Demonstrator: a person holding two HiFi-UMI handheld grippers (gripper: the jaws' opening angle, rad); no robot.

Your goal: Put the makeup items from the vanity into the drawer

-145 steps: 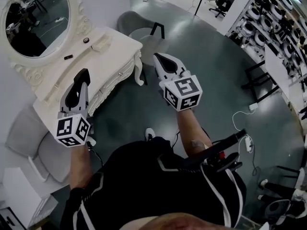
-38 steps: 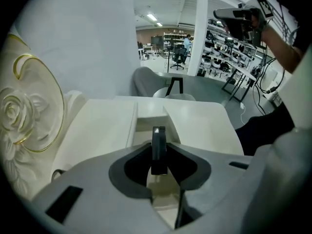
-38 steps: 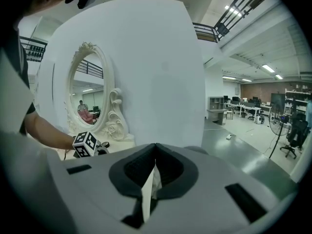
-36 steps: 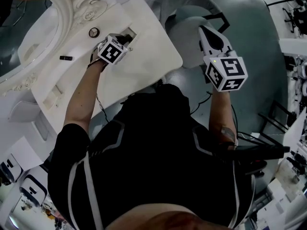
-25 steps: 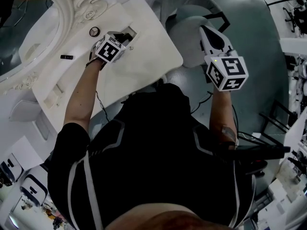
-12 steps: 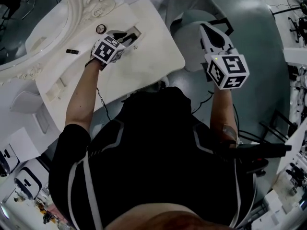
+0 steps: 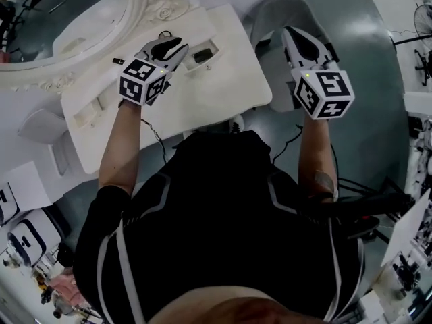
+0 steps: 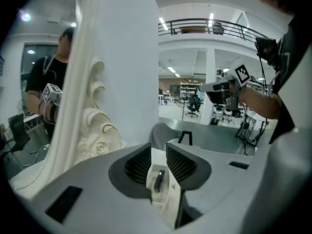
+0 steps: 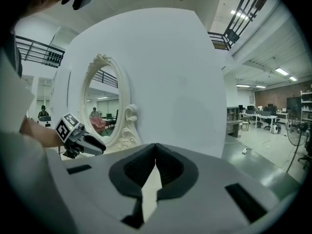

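The left tool (image 8: 158, 154), jaws a little apart and empty, is pointing at a small white tray (image 8: 171, 188) on the smooth white worktop (image 7: 216, 93), where a thin dark stick (image 8: 158, 179), maybe a lipstick, is lying. It is looking light, hard and slippery, so gripping across its middle is making sense. The right tool (image 9: 155, 150) is hanging closed and empty over the grey floor (image 7: 378, 113).

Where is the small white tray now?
In the head view, the small white tray lies on the vanity top, just right of the left gripper, near the carved mirror frame.
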